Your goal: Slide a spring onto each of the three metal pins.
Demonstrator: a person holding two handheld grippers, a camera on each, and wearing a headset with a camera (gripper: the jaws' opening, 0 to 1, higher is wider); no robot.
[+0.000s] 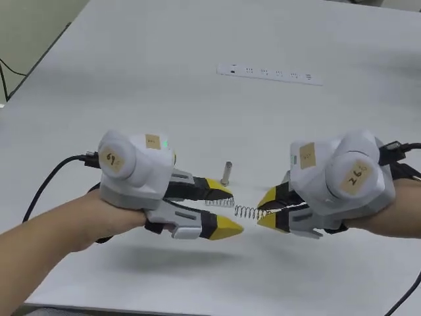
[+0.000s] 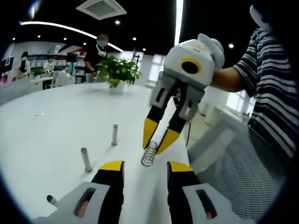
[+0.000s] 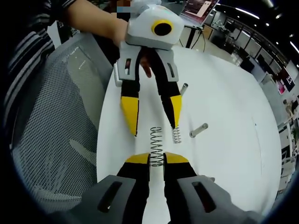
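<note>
R gripper [image 3: 157, 159] jaws pinch spring [image 3: 156, 142] by near end, free end at 12 o'clock toward spread-jawed L gripper [image 3: 154, 129]; judged light, bendy, slippy, so grip end coils lightly; pins [image 3: 198, 129] at 1 o'clock.

Open-plan office: white worktable [image 1: 131, 79], mesh chair [image 3: 60, 93], potted plant [image 2: 119, 70], ceiling vent [image 2: 100, 8], strip lights [image 2: 178, 18].

My left gripper [image 1: 234, 209] is level, its fingers [image 1: 223, 227] spread apart and pointing right. My right gripper [image 1: 263, 210] faces it almost tip to tip, pinched tight on one end of a spring [image 1: 246, 211]. My left forearm [image 1: 46, 230] reaches in from the lower left.
</note>
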